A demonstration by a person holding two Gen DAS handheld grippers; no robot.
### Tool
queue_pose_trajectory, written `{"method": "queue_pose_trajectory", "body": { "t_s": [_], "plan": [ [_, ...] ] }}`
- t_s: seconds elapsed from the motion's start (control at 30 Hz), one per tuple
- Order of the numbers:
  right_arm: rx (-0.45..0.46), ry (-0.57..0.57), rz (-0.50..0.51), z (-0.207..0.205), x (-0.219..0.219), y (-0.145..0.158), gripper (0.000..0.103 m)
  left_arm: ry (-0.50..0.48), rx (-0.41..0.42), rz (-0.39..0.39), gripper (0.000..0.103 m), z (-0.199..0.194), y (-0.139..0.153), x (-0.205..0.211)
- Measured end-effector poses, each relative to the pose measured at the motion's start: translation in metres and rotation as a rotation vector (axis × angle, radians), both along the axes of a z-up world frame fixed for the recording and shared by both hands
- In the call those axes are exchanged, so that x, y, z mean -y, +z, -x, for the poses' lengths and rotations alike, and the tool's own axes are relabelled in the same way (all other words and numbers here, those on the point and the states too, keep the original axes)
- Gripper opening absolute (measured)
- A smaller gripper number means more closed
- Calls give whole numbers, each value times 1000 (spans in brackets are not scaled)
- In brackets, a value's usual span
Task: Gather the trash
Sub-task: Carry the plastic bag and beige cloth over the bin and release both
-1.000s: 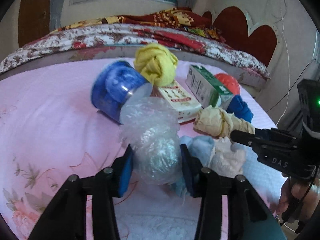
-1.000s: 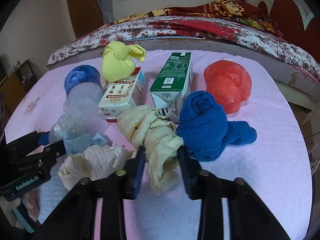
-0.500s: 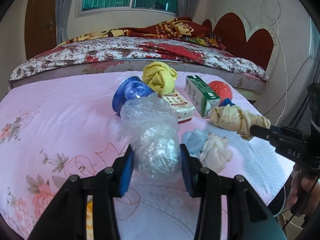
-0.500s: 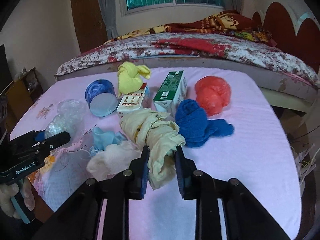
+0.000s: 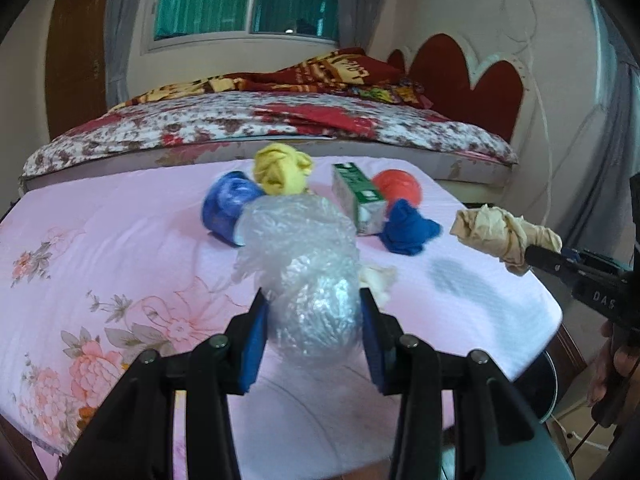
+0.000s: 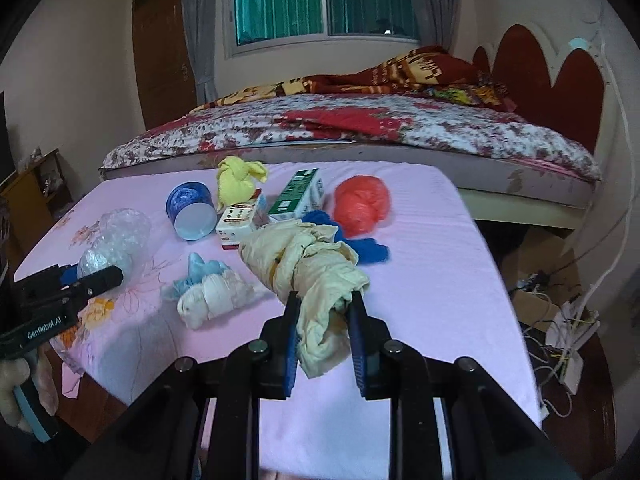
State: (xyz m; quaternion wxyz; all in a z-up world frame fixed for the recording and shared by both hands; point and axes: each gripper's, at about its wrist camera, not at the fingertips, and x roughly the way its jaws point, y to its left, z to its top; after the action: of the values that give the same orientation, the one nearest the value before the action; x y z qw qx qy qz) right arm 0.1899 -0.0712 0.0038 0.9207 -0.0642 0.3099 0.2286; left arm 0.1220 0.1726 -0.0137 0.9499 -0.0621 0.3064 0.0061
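My left gripper [image 5: 312, 316] is shut on a ball of clear bubble wrap [image 5: 304, 264] and holds it above the pink table [image 5: 120, 240]; it also shows in the right wrist view [image 6: 116, 240]. My right gripper [image 6: 323, 320] is shut on a knotted beige cloth wad [image 6: 308, 268], lifted over the table's right front part; it shows at the right in the left wrist view [image 5: 500, 232]. A white and light-blue wad [image 6: 208, 292] lies on the table between the two grippers.
At the back of the table lie a blue cup [image 6: 190, 210] on its side, a yellow rag [image 6: 238, 180], a small carton [image 6: 240, 220], a green carton [image 6: 298, 196], a red bag [image 6: 362, 204] and a blue cloth [image 5: 408, 228]. A bed [image 6: 360, 128] stands behind. Cables lie on the floor at the right [image 6: 568, 320].
Both grippers have risen and drawn back from the pile, each carrying its item. The bubble wrap and the beige wad are off the table now.
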Motion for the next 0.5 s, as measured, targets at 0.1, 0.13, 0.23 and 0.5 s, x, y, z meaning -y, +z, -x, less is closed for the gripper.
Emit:
{"method": "queue_pose_trajectory", "body": {
  "t_s": [0.1, 0.13, 0.23, 0.5],
  "plan": [
    [6, -22, -1, 16, 23, 4, 24, -33, 2, -4, 44, 6, 2, 18],
    [9, -28, 1, 21, 31, 5, 24, -43, 3, -6, 44, 7, 2, 24],
    [25, -48, 17, 35, 47, 8, 23, -72, 3, -9, 43, 10, 4, 43],
    [46, -91, 34, 67, 96, 17, 21, -167, 4, -24, 43, 19, 7, 97]
  ]
}}
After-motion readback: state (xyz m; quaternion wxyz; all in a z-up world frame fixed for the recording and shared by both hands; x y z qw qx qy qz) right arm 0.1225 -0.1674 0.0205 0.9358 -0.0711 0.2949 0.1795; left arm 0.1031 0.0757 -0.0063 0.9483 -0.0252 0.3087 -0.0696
